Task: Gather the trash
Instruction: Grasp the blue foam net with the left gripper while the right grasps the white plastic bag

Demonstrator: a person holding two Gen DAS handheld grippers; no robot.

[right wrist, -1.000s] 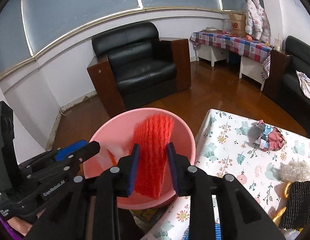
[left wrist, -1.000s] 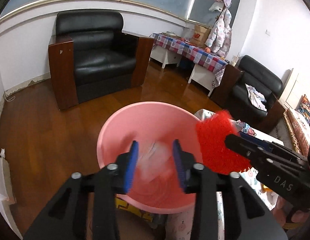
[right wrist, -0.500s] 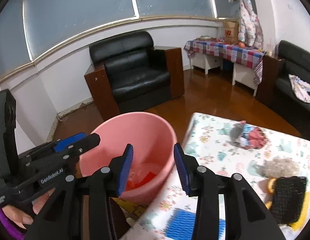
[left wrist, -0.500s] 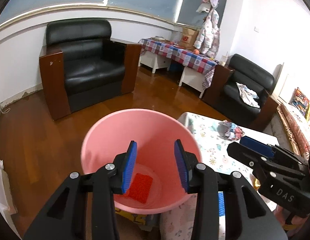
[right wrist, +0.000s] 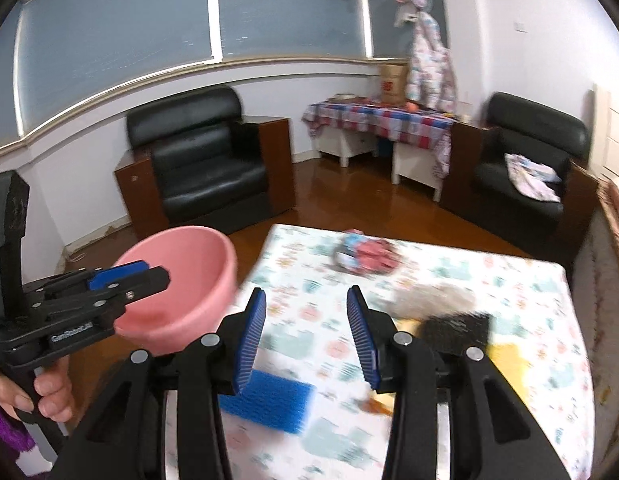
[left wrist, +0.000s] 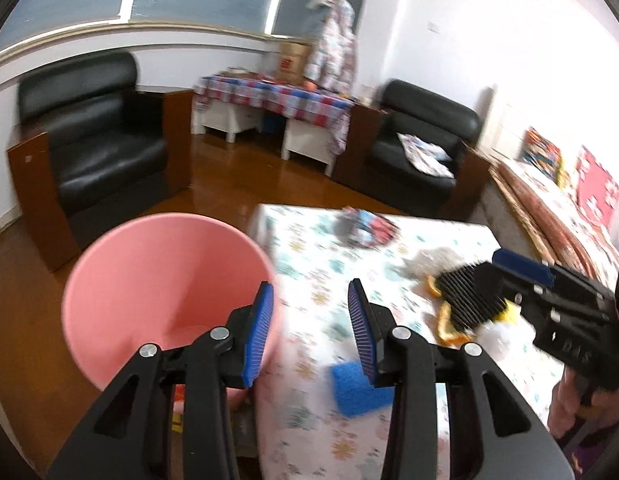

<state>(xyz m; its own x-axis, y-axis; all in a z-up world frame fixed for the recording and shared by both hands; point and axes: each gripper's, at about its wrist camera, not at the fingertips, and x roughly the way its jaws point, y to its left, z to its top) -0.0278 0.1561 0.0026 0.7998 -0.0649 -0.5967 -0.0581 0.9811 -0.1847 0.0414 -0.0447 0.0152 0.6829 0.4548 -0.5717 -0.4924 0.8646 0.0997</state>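
The pink bucket (left wrist: 165,280) stands on the floor at the table's left edge; its bottom is hidden behind my finger. My left gripper (left wrist: 309,308) hangs open and empty over the bucket's right rim and the floral tablecloth (left wrist: 317,264). My right gripper (right wrist: 305,304) is open and empty above the table. Just below its fingers lies a blue sponge (right wrist: 269,400), and a black scrubber (right wrist: 457,332) lies to the right. A grey fluffy wad (right wrist: 433,300) and a crumpled colourful wrapper (right wrist: 365,252) lie farther back. Each gripper shows in the other's view: the right gripper (left wrist: 489,266), the left gripper (right wrist: 153,274).
Yellow peel-like scraps (left wrist: 445,320) lie under the black scrubber. A black armchair (right wrist: 205,168) stands behind the bucket, a second one (right wrist: 529,176) at the right, and a side table with a checked cloth (right wrist: 381,116) by the wall. The floor is brown wood.
The right gripper opened and the red scrubbing pad dropped into the bucket. Both grippers then swung right, from over the bucket to over the table.
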